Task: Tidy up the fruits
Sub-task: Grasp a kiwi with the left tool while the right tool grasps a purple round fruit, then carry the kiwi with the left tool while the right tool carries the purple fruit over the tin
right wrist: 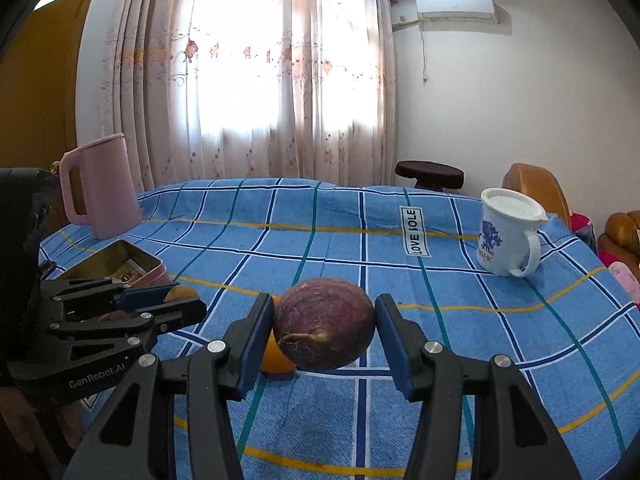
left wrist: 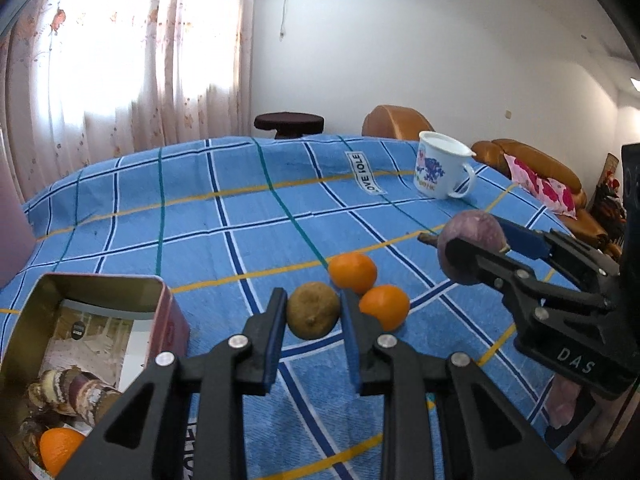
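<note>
My left gripper (left wrist: 313,308) is shut on a brown kiwi (left wrist: 313,310), low over the blue checked cloth. Two oranges (left wrist: 353,272) (left wrist: 385,306) lie just right of it. My right gripper (right wrist: 324,320) is shut on a round purple fruit (right wrist: 325,323) and holds it above the cloth; it also shows in the left wrist view (left wrist: 472,252). An orange (right wrist: 276,356) peeks out behind its left finger. An open pink tin (left wrist: 92,344) at the left holds another orange (left wrist: 60,450) and brown shell-like pieces. The left gripper shows in the right wrist view (right wrist: 176,300).
A white mug (left wrist: 442,170) with a blue print stands at the far right of the table (left wrist: 240,208). A pink jug (right wrist: 100,188) stands at the far left. A dark stool (left wrist: 289,123) and brown sofa (left wrist: 532,168) lie beyond the table.
</note>
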The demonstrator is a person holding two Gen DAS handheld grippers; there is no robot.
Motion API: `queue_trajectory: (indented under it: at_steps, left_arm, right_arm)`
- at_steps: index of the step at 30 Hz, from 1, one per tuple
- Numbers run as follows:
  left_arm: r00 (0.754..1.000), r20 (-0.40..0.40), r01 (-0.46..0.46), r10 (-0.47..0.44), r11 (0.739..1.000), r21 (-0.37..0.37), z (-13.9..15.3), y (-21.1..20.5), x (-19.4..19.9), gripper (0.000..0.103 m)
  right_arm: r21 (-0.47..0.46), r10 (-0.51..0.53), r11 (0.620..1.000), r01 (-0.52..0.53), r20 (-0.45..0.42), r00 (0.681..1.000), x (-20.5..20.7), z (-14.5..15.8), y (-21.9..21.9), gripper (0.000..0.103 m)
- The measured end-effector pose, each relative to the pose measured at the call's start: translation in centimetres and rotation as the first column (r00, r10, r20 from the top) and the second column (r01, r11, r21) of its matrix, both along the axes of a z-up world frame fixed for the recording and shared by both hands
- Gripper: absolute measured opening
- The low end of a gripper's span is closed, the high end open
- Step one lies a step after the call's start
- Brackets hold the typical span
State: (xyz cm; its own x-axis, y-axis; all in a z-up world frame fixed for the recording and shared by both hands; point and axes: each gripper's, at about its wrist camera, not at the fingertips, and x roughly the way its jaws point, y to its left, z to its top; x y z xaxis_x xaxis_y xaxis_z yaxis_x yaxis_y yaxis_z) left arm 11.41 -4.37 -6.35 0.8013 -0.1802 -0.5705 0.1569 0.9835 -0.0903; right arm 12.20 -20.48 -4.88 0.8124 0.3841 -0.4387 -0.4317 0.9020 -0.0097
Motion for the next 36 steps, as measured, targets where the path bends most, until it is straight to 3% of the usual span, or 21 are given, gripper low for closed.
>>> queue_trajectory:
  at_steps: [29,36]
  left_arm:
    - [0.98,0.189,-0.061,0.057,0.998,0.018,1.5,0.2,-3.2,0.028]
    - [0.978,0.195,-0.072,0.072,0.997,-0.007,1.5,1.1,-3.6,0.028]
  right_arm:
    - [0.04,-0.005,0.999,0.0,0.133,0.991,-2.4,0.9,-0.8,0.054]
    - [0.026,0.005,1.0,-0.008,0.142,0.99,-2.7,1.0,0.1,0.054]
